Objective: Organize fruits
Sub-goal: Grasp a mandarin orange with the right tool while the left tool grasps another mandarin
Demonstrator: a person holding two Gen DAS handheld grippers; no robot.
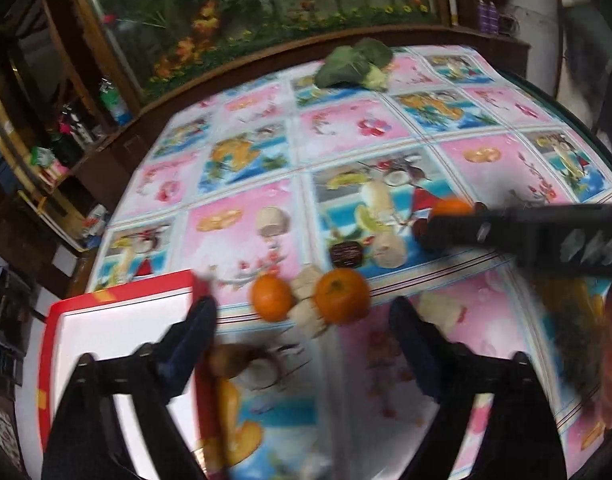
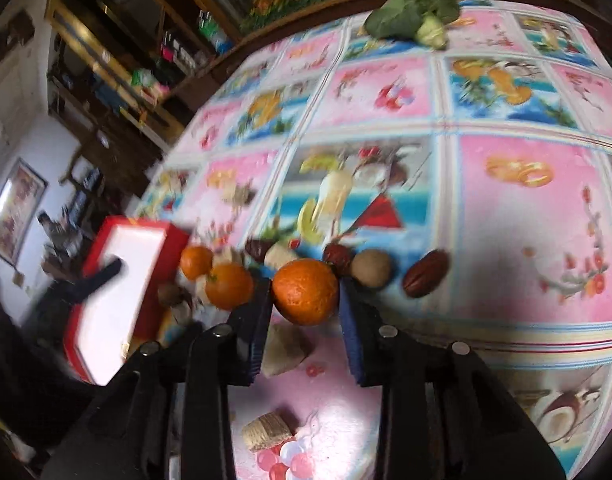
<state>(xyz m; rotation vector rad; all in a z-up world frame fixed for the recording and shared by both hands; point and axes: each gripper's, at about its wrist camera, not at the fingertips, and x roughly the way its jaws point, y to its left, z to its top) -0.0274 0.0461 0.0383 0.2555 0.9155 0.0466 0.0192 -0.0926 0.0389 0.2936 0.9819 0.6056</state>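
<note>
In the right wrist view my right gripper (image 2: 306,300) is shut on an orange (image 2: 306,291), one pad on each side of it. Two more oranges (image 2: 228,286) (image 2: 196,261) lie to its left beside the red-rimmed white tray (image 2: 174,240). In the left wrist view my left gripper (image 1: 302,320) is open and empty, its left finger (image 1: 194,328) over the tray's right rim (image 1: 118,286). The two loose oranges (image 1: 272,297) (image 1: 341,296) lie just beyond its fingertips. The right gripper (image 1: 445,226) with its orange (image 1: 451,207) shows at the right.
A round brown fruit (image 2: 371,268), a dark red one (image 2: 337,256) and a brown oval one (image 2: 425,273) lie right of the held orange. A leafy green vegetable (image 1: 355,65) (image 2: 413,14) sits at the table's far edge. The tablecloth carries printed fruit pictures.
</note>
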